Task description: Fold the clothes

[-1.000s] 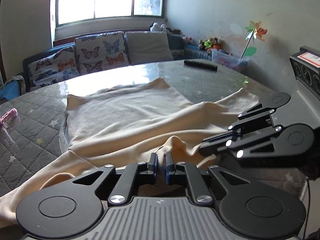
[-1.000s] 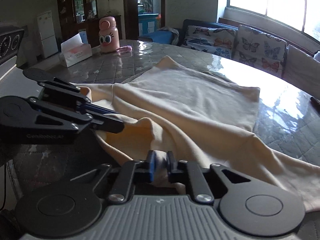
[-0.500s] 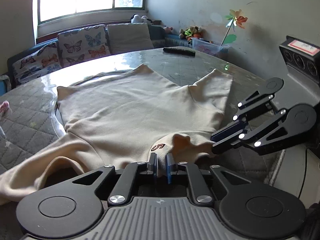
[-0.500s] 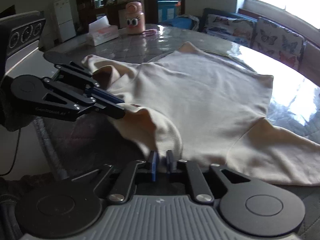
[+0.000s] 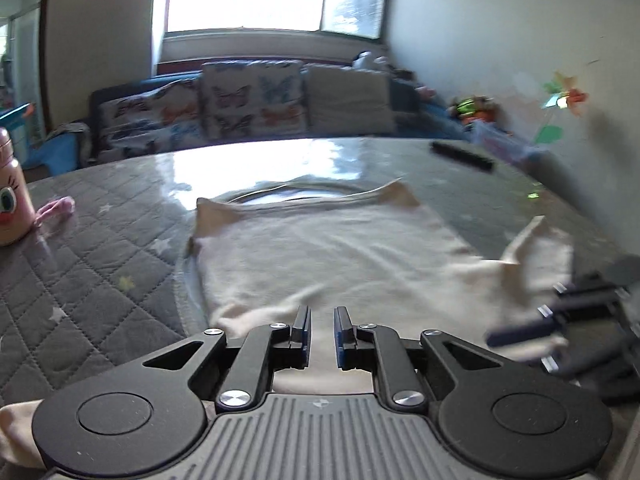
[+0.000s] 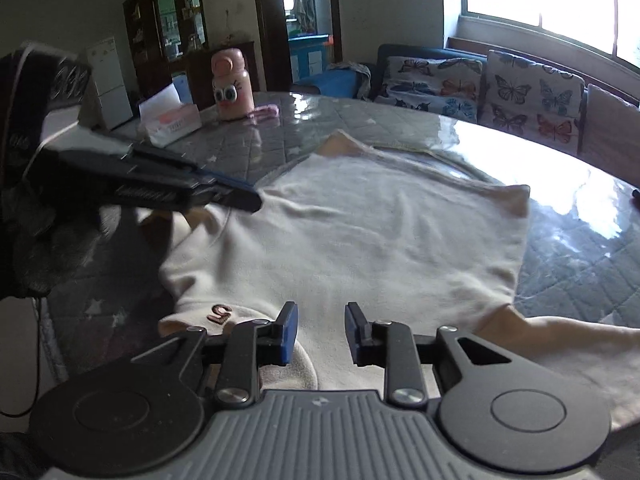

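Lay spread flat on table: cream shirt. Left gripper and right gripper both released, jaws just parted, gripping nothing. Containers: tissue box, tissue showing.

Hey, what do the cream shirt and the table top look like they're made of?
Shirt: soft matte knit, probably cotton jersey or fleece; it creases softly and shows a fuzzy surface. Table top: likely clear glass or plastic over a grey quilted cloth; it mirrors the window glare, and stitched diamonds show beneath.
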The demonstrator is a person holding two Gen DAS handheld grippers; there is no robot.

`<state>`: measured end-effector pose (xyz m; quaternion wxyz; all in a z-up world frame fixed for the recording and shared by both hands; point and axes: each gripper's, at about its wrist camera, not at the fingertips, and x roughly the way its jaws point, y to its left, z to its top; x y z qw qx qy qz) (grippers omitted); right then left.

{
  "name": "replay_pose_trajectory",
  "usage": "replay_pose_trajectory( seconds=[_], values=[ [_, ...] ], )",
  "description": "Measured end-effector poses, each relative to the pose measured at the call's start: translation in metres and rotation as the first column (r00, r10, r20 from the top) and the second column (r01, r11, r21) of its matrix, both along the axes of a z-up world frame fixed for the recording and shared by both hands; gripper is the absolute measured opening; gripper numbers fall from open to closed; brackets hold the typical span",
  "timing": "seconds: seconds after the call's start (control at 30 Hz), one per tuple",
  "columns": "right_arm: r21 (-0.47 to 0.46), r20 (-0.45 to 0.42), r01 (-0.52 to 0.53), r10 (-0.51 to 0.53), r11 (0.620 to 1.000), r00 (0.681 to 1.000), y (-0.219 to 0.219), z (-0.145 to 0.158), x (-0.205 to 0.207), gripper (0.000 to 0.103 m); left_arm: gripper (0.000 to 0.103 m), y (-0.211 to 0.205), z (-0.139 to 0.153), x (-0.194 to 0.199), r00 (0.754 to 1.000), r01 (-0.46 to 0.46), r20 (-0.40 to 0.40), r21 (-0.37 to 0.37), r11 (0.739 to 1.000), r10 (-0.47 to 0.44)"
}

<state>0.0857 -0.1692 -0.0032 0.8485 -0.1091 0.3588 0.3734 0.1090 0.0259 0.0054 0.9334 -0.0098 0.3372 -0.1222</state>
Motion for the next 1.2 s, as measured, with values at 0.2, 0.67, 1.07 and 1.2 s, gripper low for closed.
replay_pose_trajectory(
  seconds=[0.2, 0.67, 1.07, 1.2],
  values=[
    [-0.02, 0.001, -0.037, 0.037, 0.999, 0.999, 0.002, -0.013, -0.015, 0.027, 0.013, 0.028, -0.024, 0.019, 0.992, -0.106, -0.06, 0.02, 0.994, 0.108],
    [-0.015, 0.027, 0.242, -0.241, 0.97, 0.97, -0.048, -0.016, 0.053, 0.037, 0.013, 0.025, -0.023, 0.011, 0.994, -0.103, -0.038, 0.039, 0.994, 0.105],
    [-0.069, 0.114, 0.101, -0.093, 0.992, 0.989, -0.032, -0.005, -0.011, 0.047, 0.045, -0.042, -0.009, -0.035, 0.992, 0.119, 0.036, 0.094, 0.989, -0.122],
    [-0.135, 0.149, 0.067, -0.047, 0.989, 0.988, -0.029, -0.012, -0.035, 0.048, 0.051, -0.065, -0.017, -0.055, 0.976, 0.206, 0.041, 0.152, 0.967, -0.214]
  ],
)
